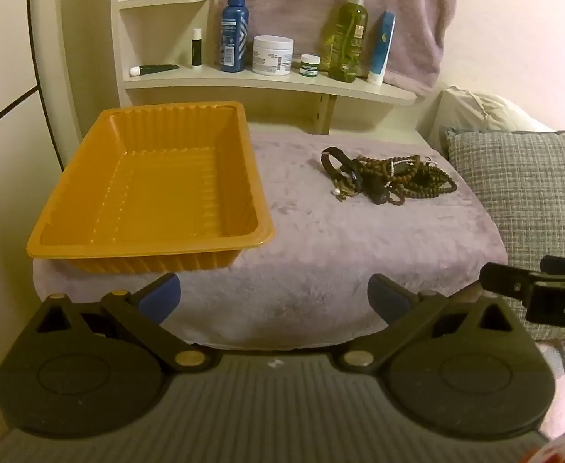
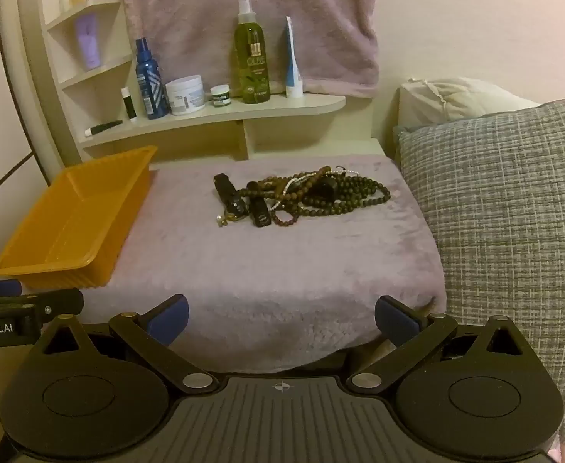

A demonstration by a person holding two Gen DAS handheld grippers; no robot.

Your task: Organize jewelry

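Glossy ribbed plastic tray (image 1: 149, 181), matt beaded jewelry (image 2: 301, 195), on plush lilac cloth (image 2: 267, 262) beside a woven pillow (image 2: 513, 212).

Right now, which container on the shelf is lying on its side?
The thin dark tube with the white cap at the shelf's left end. The bottles and jars beside it all stand upright.

Orange tray (image 1: 151, 181), brown beads (image 2: 344, 189), lilac blanket (image 1: 340, 239) — grey checked pillow (image 2: 513, 200), blue-padded tools.

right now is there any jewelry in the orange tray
No, the orange tray shows only its bare ribbed bottom, while the jewelry lies in one tangled pile on the purple blanket beside it.
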